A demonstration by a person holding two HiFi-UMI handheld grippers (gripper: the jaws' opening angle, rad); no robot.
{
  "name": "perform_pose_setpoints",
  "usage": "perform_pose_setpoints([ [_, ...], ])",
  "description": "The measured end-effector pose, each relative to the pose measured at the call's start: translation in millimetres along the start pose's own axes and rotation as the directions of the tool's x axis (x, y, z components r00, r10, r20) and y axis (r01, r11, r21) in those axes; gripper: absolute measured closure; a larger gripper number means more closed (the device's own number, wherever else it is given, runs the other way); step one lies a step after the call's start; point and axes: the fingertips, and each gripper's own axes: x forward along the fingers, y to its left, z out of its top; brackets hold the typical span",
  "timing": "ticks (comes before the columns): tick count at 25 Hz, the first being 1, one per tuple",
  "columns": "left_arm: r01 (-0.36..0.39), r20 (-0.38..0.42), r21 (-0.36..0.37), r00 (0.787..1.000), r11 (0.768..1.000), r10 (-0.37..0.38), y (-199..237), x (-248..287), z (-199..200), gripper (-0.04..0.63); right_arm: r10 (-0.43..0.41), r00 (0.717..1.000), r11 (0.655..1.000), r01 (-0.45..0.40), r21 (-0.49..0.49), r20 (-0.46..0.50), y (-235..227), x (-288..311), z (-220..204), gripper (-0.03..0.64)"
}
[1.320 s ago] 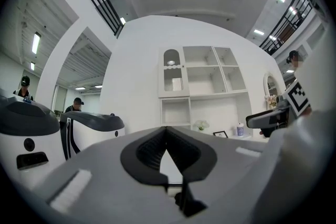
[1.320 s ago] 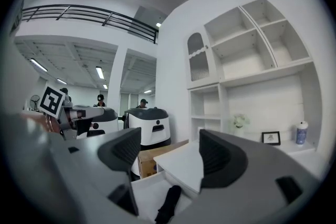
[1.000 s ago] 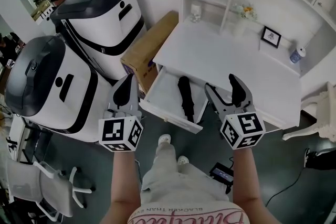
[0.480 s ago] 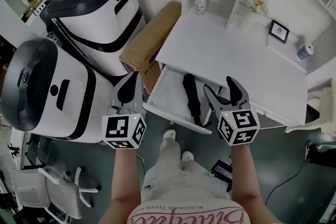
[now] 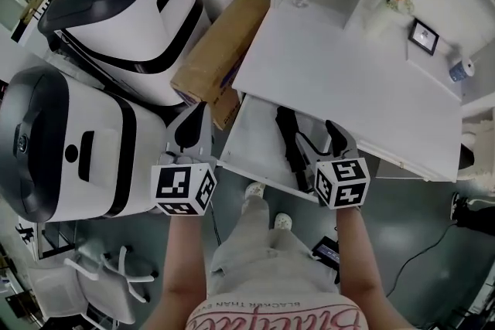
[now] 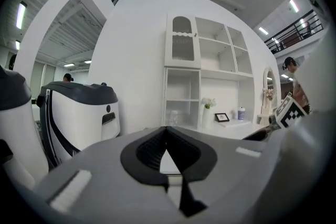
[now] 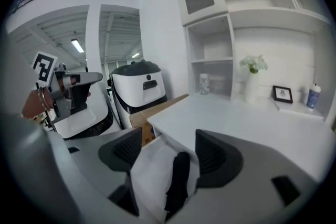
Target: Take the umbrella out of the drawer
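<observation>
The drawer (image 5: 251,144) is open from above; the desk top (image 5: 340,81) overhangs its back.

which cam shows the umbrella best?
Head view: the umbrella lies nearly full length in the open drawer. Right gripper view shows it closer, between the jaws of the open right gripper, its lower end cut off. Left gripper view doesn't show it.
</observation>
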Motion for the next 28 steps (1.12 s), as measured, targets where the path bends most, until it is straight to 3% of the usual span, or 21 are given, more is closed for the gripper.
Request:
perform_pose_setpoints([
  [10,0.064,-0.084,-0.044,0.994,0.997,-0.067,20,45,-37,0.586,0.015,0.971,0.999,-0.007,0.036,-0.240,7,61,-70,0.302],
  [21,0.080,-0.140,-0.076,0.986,0.994,-0.090,35,71,-66,0.586,0.011,0.894,0.996,0.032,0.087,-0.448,-3,102,-150,0.302],
  [28,0.097,-0.166,-0.098,0.980,0.990,-0.113,41,86,-82,0.586,-0.015,0.832,0.997,0.058,0.060,-0.555,-9,133,-192,0.302],
])
